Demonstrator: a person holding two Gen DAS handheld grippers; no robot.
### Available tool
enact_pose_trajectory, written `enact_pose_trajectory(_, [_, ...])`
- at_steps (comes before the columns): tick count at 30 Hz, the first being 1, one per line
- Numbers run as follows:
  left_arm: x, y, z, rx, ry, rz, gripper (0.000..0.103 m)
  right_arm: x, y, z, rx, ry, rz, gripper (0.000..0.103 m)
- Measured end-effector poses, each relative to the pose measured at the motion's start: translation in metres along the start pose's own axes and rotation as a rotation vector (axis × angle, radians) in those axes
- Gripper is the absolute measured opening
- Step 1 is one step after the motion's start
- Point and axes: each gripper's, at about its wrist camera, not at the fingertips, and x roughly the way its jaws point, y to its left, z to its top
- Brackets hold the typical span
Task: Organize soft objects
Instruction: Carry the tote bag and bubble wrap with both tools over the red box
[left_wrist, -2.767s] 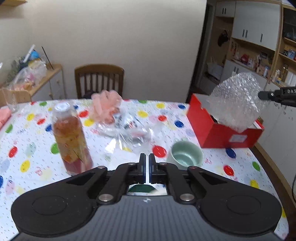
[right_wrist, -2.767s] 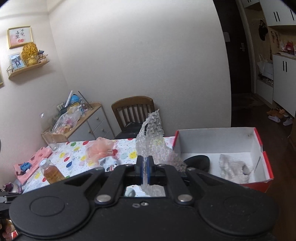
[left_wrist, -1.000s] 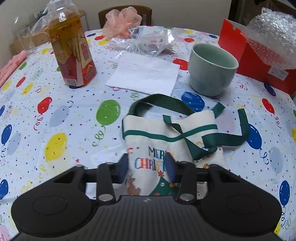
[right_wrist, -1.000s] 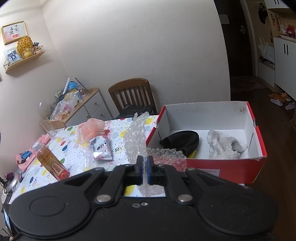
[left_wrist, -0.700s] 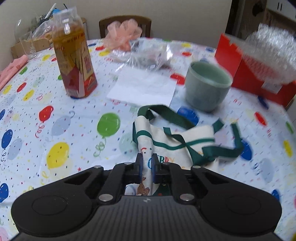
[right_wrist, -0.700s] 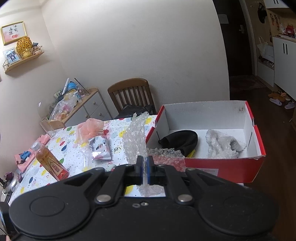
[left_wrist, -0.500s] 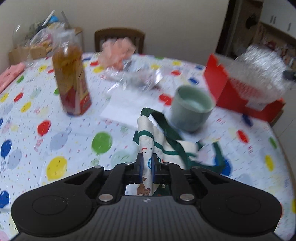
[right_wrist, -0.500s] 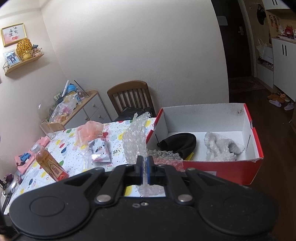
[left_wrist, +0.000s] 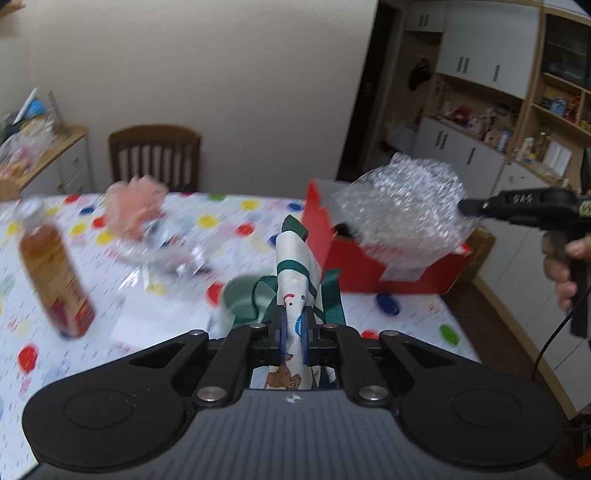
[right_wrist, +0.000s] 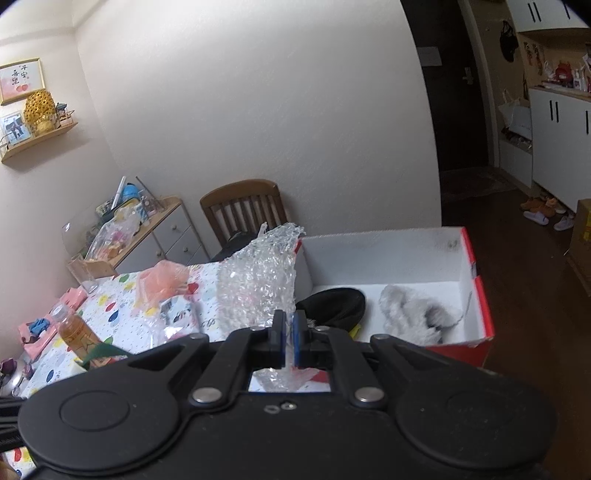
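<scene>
My left gripper is shut on a white Christmas tote bag with green straps, lifted off the table. My right gripper is shut on a sheet of bubble wrap, held beside the near left corner of the red shoebox. In the left wrist view the bubble wrap hangs over the box. Inside the box lie a black soft item and a grey fluffy item.
On the balloon-print tablecloth stand a tea bottle and a green cup. A pink puff, a clear plastic bag and a white napkin lie there. A wooden chair stands behind.
My left gripper shut on the tote bag, lifted it off the table and swung right toward the box. My right gripper stayed shut on the bubble wrap by the box.
</scene>
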Motion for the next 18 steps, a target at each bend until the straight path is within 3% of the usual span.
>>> enact_pose_trajectory(9, [0.021, -0.042, 0.068, 0.049, -0.094, -0.085, 0.007, -0.011, -0.02, 0.02, -0.013, -0.06, -0.049, 0.003])
enact_pose_trajectory(18, [0.054, -0.078, 0.133, 0.113, -0.17, -0.115, 0.007, -0.016, -0.035, 0.049, -0.055, -0.131, -0.091, 0.003])
